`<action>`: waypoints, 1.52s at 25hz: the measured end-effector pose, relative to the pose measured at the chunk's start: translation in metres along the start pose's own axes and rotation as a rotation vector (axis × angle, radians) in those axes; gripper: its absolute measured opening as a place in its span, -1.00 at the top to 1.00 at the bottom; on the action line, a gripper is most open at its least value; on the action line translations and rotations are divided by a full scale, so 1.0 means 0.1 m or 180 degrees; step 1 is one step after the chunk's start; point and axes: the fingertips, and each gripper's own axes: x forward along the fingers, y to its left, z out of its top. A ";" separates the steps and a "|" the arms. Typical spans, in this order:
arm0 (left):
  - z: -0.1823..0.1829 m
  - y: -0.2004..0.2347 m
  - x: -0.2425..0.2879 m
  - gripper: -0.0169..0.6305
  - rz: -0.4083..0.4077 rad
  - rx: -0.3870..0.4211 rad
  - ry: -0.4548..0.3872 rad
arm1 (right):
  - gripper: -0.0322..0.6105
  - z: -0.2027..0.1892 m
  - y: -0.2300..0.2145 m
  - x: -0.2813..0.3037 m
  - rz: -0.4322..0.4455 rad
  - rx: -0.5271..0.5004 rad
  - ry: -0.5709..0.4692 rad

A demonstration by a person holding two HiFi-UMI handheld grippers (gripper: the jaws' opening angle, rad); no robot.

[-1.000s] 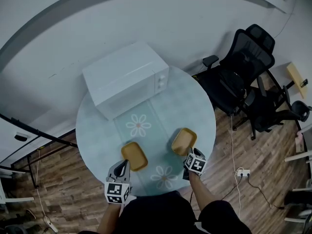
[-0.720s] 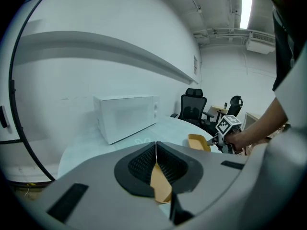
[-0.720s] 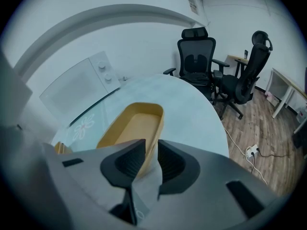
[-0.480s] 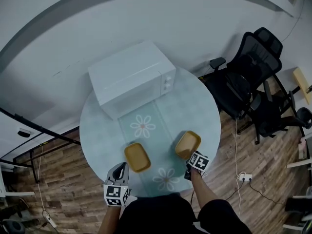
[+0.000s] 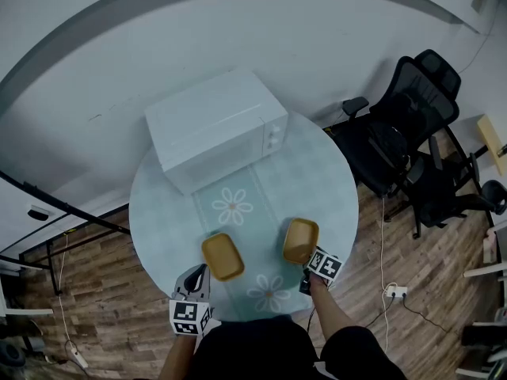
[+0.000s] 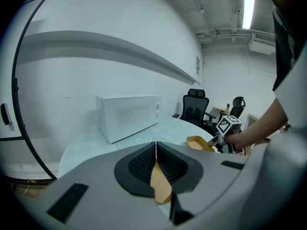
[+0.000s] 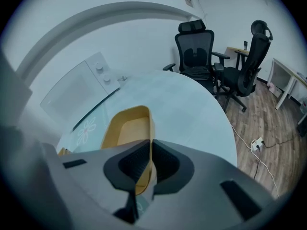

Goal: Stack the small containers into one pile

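Two shallow yellow containers are on the round table. The left container (image 5: pixel 222 256) lies flat, and my left gripper (image 5: pixel 197 275) is at its near corner, shut on its rim (image 6: pixel 161 186). My right gripper (image 5: pixel 310 266) is shut on the near rim of the right container (image 5: pixel 300 241), whose tray (image 7: pixel 125 128) reaches out past the jaws over the table. The left gripper view shows that container (image 6: pixel 199 143) in the right gripper (image 6: pixel 217 140), with the person's hand behind. The two containers stand well apart.
A white microwave (image 5: pixel 215 129) stands at the back of the glass table (image 5: pixel 317 172), which has a flowered cloth under the glass. Black office chairs (image 5: pixel 404 125) stand to the right on the wood floor. A cable and socket (image 5: pixel 392 291) lie near the right arm.
The right container has turned a little in the right gripper and now points more straight away from me. The left gripper and its container have stayed put. The head view has shifted slightly.
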 end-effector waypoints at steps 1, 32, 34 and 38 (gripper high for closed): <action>0.00 0.00 0.00 0.90 -0.0002 -0.0001 -0.0004 | 0.79 0.01 0.01 -0.01 0.0020 -0.0010 -0.0011; -0.11 0.29 -0.28 0.90 0.0270 -0.0216 -0.0134 | 0.79 0.24 1.98 -0.60 0.1492 -0.0482 0.0061; -0.14 0.34 -0.33 0.90 0.0324 -0.0246 -0.0138 | 0.79 0.15 2.13 -0.61 0.1577 -0.0563 0.0148; -0.19 0.41 -0.43 0.90 0.0423 -0.0306 -0.0129 | 0.79 -0.07 2.38 -0.62 0.1726 -0.0784 0.0322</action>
